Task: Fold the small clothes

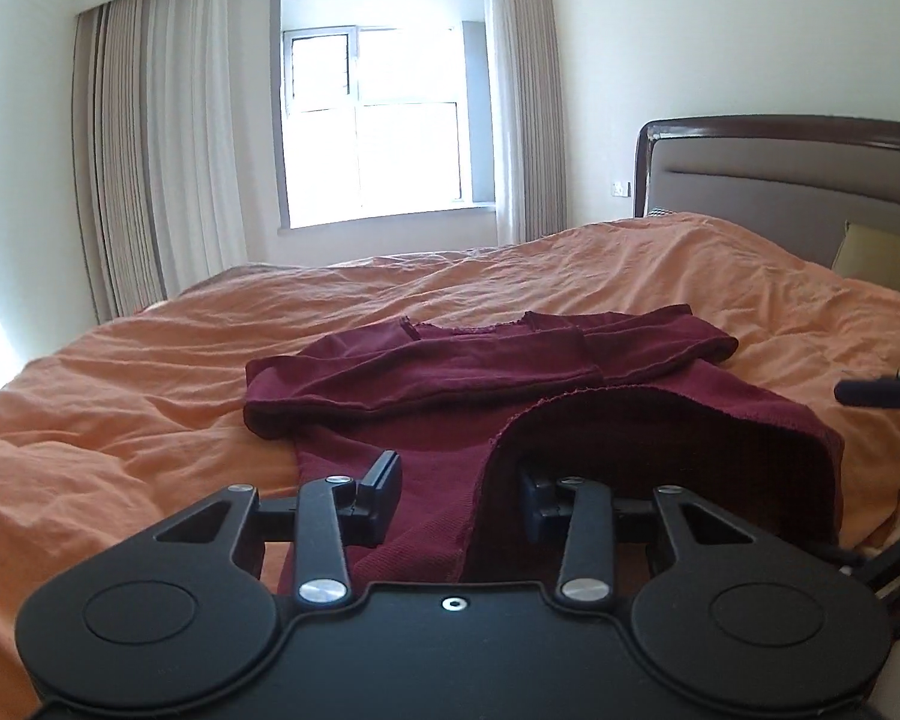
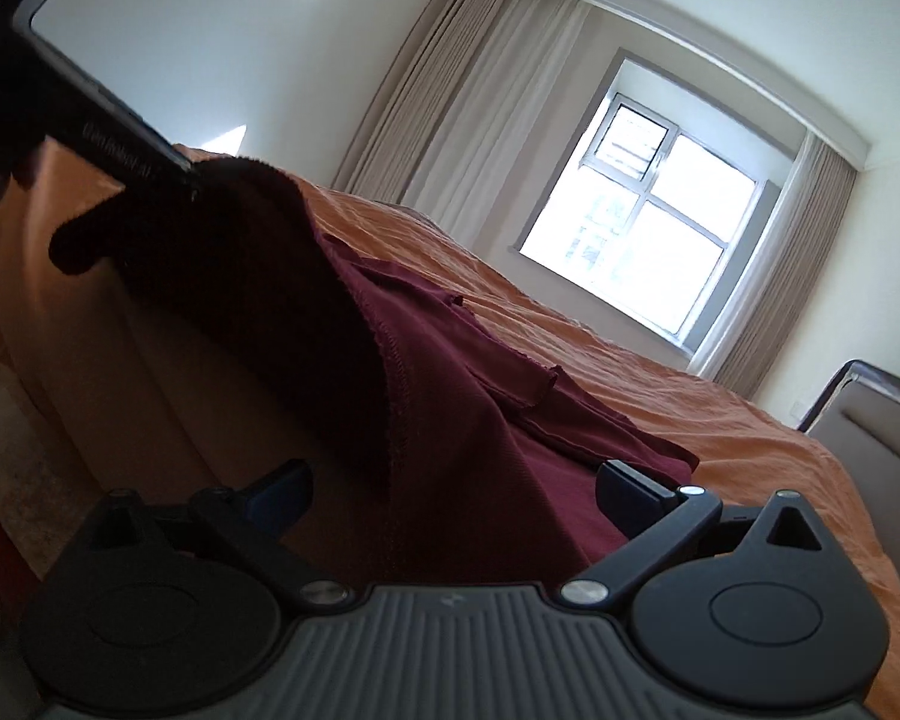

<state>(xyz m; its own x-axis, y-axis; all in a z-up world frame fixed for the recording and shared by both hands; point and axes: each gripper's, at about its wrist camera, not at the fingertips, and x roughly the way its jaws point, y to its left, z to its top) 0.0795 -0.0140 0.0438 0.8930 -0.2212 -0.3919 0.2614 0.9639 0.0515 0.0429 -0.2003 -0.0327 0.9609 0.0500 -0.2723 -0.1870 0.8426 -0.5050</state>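
Note:
A dark red long-sleeved top [image 1: 450, 372] lies on the orange bed [image 1: 150, 360], sleeves folded across its chest, neckline at the far side. My left gripper [image 1: 459, 492] is open, with the hem passing between its fingers; the hem's right part is raised and curls over the right finger [image 1: 540, 498]. In the right wrist view the same top [image 2: 480, 420] hangs between the fingers of my right gripper [image 2: 450, 492], which is open. The left gripper's body [image 2: 90, 120] shows at the upper left, touching the raised cloth.
A padded headboard [image 1: 780, 174] and a yellow pillow [image 1: 882, 252] are at the right. A window [image 1: 384, 114] with curtains [image 1: 150, 150] is beyond the bed. The bed's side drops to the floor [image 2: 6, 450] at the left in the right wrist view.

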